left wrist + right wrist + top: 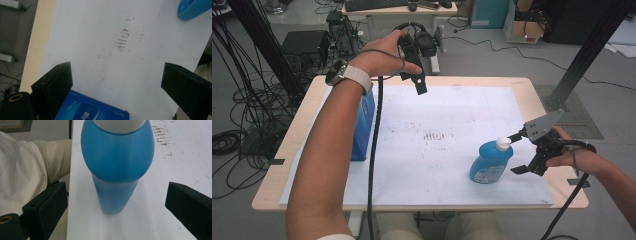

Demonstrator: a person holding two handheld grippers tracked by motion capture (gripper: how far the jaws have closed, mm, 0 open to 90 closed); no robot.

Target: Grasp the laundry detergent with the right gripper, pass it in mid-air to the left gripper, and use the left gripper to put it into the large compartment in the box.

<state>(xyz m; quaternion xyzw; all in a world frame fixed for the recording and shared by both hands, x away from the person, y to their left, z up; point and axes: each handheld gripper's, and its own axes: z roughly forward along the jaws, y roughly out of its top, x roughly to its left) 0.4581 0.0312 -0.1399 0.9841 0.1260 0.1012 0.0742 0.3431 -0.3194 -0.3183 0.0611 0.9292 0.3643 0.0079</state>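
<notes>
One light wooden table (532,87) is seen, overlaid by one large white paper sheet (452,115) with a patch of brownish smudges near its middle; the sheet is taken as the landmark, and it probably serves as a clean work surface.

One flat dark-blue printed carton (363,125) stands upright on the sheet's left edge, partly hidden behind the left forearm. In the left gripper view its top edge (92,110) lies just below the jaws. Judgement: it is parked there, out of the way, untouched.

One blue plastic bottle with a white cap (492,161) stands upright on the sheet's near right part, well apart from the carton. In the right gripper view the bottle (117,157) is centred between the two black jaws, so the placement appears chosen for a sideways grasp from the right.

Two hand-held grippers are counted. The right gripper (518,152) is held level just right of the bottle, jaws wide apart and straddling its upper part; whether the far tip touches the cap cannot be told. No clamping is seen. The left gripper (419,85) is held raised over the sheet's far edge, pointing down, jaws wide apart with nothing between them; it appears to be waiting.

One watch with a pale strap (343,75) is worn on the left wrist.
</notes>
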